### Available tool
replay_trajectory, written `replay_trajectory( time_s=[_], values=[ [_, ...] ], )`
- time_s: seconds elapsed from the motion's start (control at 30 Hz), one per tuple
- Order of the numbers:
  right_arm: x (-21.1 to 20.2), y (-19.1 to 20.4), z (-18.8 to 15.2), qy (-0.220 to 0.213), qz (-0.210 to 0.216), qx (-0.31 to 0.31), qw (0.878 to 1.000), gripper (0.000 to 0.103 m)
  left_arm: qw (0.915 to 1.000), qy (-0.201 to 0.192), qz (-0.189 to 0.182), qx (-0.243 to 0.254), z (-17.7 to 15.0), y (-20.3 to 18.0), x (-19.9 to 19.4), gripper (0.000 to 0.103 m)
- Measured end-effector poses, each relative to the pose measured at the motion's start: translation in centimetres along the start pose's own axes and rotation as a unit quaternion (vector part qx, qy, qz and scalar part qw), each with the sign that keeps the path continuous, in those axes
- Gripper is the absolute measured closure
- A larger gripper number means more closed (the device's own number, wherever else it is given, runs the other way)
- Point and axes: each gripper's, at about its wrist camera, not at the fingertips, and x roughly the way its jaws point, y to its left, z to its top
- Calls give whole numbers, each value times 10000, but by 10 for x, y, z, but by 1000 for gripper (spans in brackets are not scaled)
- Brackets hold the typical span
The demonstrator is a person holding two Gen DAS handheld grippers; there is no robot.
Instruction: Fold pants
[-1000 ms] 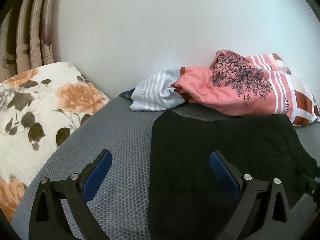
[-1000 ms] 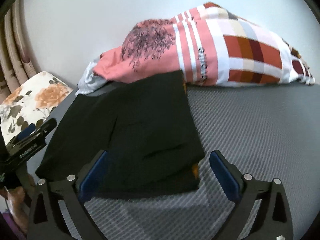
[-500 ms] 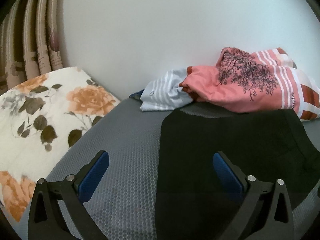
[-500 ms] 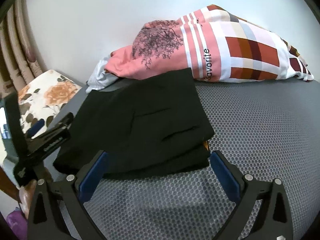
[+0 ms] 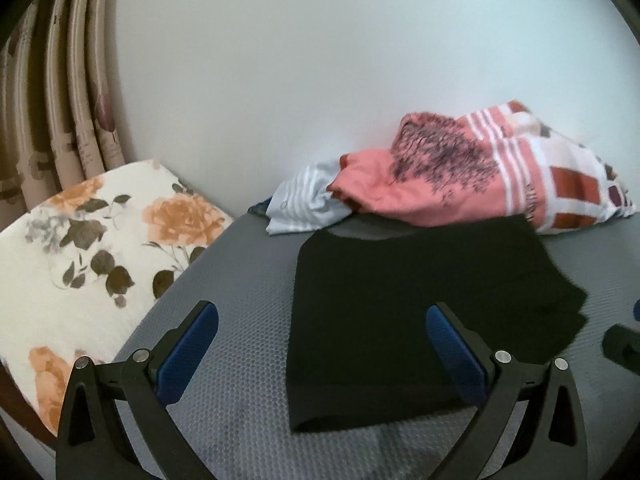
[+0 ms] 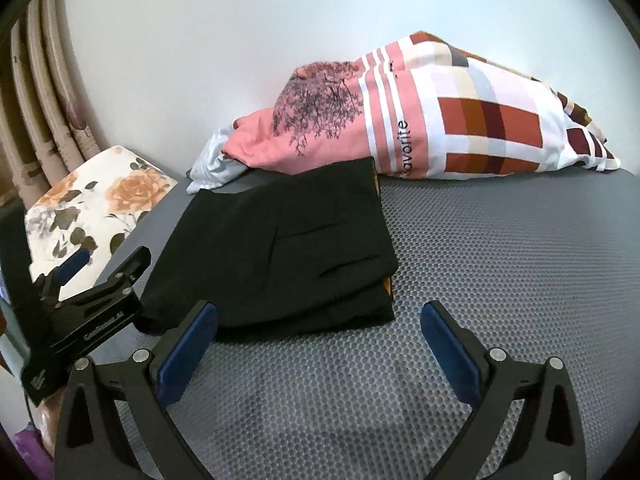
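Note:
The black pants point(image 5: 420, 304) lie folded into a flat rectangle on the grey honeycomb mat point(image 5: 224, 420); in the right wrist view they point(image 6: 280, 244) show stacked layers with an orange lining at the right edge. My left gripper point(image 5: 322, 346) is open and empty, just in front of the pants' near left corner. My right gripper point(image 6: 318, 340) is open and empty, just short of the pants' near edge. The left gripper also shows in the right wrist view point(image 6: 86, 300) at the left of the pants.
A pink and checked blanket point(image 6: 420, 128) and a striped white cloth point(image 5: 300, 204) are bunched against the white wall behind the pants. A floral cushion point(image 5: 92, 248) lies at the left, with curtains point(image 5: 52, 100) behind it. Bare mat point(image 6: 520, 240) stretches to the right.
Both grippers have drawn back and up from the folded pants, which now lie further ahead and show whole. Both stay open.

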Motion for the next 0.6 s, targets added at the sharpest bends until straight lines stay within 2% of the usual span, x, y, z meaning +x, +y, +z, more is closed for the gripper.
replay_trajectory(
  time_s=[0.2,0.37,0.47,0.6],
  values=[
    [-36,-3,1,-253,37,25,9997,1,9994,-317,82,-129,11,-2,-44,0],
    [-60,-2,1,-403,-2,-79,9992,1,9990,-357,22,-284,21,-1,-74,0],
    [-75,-2,-1,-497,-23,-111,9987,0,9986,-363,-139,-347,27,0,-93,0],
    [-89,0,-2,-562,-19,-181,9983,0,9987,-428,-63,-283,35,-3,-122,0]
  ],
)
